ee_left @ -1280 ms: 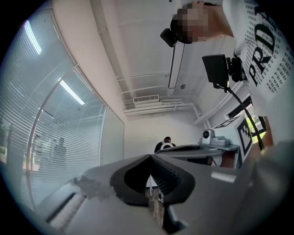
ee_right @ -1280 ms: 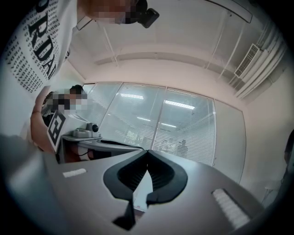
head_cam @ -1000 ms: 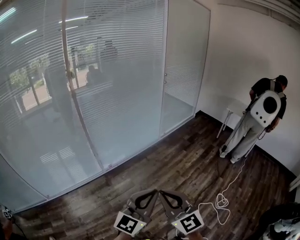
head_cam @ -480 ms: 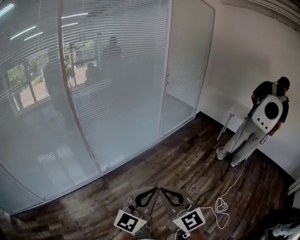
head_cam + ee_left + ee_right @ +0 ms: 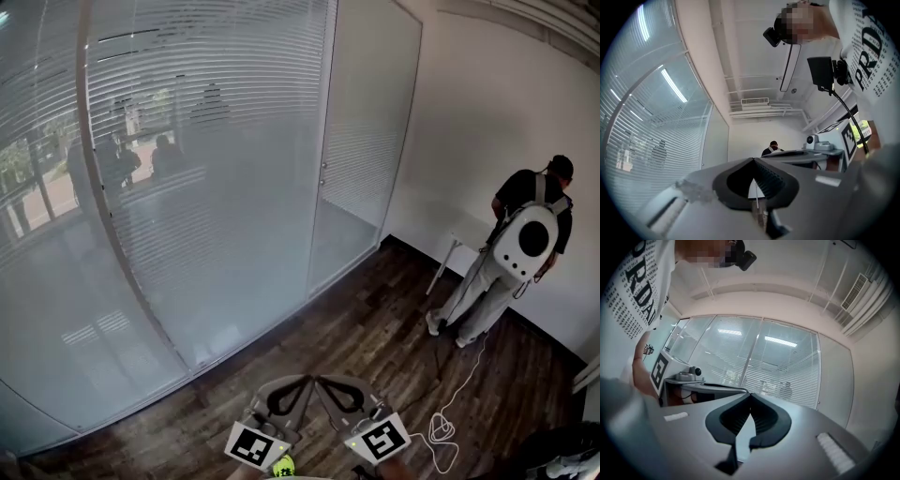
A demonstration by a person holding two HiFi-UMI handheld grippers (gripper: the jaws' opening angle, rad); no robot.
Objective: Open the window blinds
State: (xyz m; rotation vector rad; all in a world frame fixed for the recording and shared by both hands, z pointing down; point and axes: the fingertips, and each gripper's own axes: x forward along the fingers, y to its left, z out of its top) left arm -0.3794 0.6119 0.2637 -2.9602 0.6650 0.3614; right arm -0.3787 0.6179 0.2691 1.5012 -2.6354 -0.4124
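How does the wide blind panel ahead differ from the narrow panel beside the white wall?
The wide panel is far broader; the narrow panel is a slim strip next to the white wall. Figures and greenery show faintly in the wide panel; the narrow panel looks plain pale grey. The narrow panel has a small handle on its left edge; none shows on the wide panel. Both have horizontal slats, not yet opened.

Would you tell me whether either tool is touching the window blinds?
No, the left tool and the right tool hang low over the wooden floor, well short of the blinds.
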